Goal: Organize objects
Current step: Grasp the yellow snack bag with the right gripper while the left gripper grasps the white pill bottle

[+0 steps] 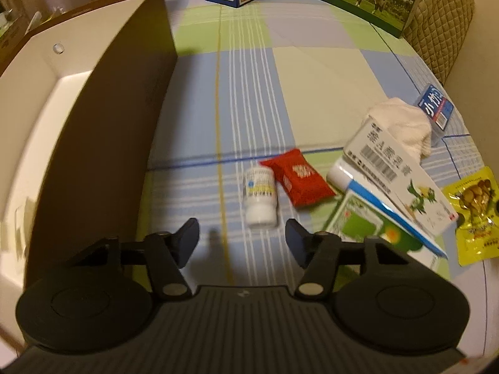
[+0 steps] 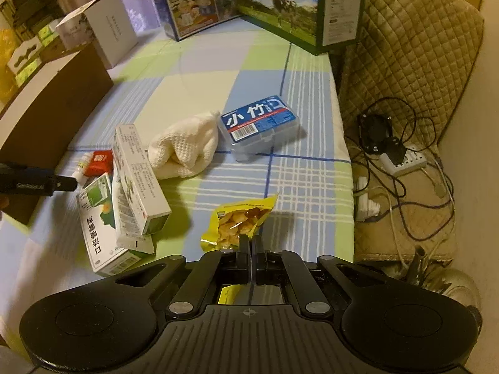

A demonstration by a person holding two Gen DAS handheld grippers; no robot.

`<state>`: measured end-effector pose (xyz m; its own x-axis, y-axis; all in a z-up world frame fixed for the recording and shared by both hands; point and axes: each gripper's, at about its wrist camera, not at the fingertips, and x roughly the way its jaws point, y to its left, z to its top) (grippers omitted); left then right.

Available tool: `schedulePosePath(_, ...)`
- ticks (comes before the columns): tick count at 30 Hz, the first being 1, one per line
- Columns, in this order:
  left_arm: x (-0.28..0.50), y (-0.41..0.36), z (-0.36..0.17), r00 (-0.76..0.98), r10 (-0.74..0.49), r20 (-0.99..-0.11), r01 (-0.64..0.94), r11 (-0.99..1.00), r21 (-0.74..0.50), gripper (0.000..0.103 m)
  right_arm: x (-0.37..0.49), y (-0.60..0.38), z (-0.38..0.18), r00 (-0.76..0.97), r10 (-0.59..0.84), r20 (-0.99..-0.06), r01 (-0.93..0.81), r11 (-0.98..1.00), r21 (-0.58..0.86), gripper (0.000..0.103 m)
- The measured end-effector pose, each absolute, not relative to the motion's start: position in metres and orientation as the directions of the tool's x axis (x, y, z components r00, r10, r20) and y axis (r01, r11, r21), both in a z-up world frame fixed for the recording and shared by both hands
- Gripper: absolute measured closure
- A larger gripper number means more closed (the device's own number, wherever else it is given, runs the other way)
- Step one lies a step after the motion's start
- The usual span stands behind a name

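My left gripper point(image 1: 242, 230) hangs open over the checked tablecloth point(image 1: 249, 93) with nothing between its fingers. Just beyond its tips lies a white pill bottle point(image 1: 260, 201), and a red packet point(image 1: 297, 182) rests beside it. A brown box point(image 1: 103, 143) with a white inside stands at the left. My right gripper point(image 2: 252, 243) is shut on the near edge of a yellow snack packet point(image 2: 241, 221). A long white medicine box point(image 2: 137, 184) leans on a green-and-white box point(image 2: 103, 233). Farther back lie a white cloth point(image 2: 187, 146) and a blue-labelled plastic case point(image 2: 262, 124).
Two printed milk cartons point(image 2: 296, 6) and a white carton point(image 2: 103, 34) stand along the table's far edge. Past the right edge sits a quilted cushion point(image 2: 414, 62), with a power strip point(image 2: 402, 159) and tangled cables below it.
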<state>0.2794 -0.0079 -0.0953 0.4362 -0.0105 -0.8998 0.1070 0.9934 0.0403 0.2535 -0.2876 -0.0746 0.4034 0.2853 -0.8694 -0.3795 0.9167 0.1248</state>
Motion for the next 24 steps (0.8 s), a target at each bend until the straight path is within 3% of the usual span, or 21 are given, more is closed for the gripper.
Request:
schedulePosePath(3,0.291,-0.013,-0.103,0.422,-0.01,-0.907,0.123,0.991,0.047,0.056,0.252,-0.29,-0.075,0.407,0.287,-0.867,-0.368,0.92,0.132,0.103)
schedulePosePath(13,0.311,-0.016,-0.117,0.414,-0.013,-0.91,0.143,0.988,0.051,0.064,0.25,-0.293,-0.078,0.412,0.293,-0.863,-0.349,0.925,0.148,0.103)
schedulePosePath(15,0.313,-0.017,-0.117,0.418,-0.024,-0.908,0.149,0.988,0.043,0.07,0.249,-0.294,-0.078,0.414,0.297,-0.861,-0.349,0.925,0.151,0.103)
schedulePosePath(16,0.313,-0.017,-0.117,0.419,-0.031,-0.908,0.15,0.988,0.036,0.081,0.249,-0.295,-0.078,0.415,0.299,-0.859,-0.348,0.925,0.154,0.103)
schedulePosePath(24,0.291,-0.012,-0.114,0.433,-0.026,-0.901,0.105,0.994,0.021,0.081,0.243,-0.296,-0.074,0.416,0.345,-0.841,-0.346,0.916,0.204,0.103)
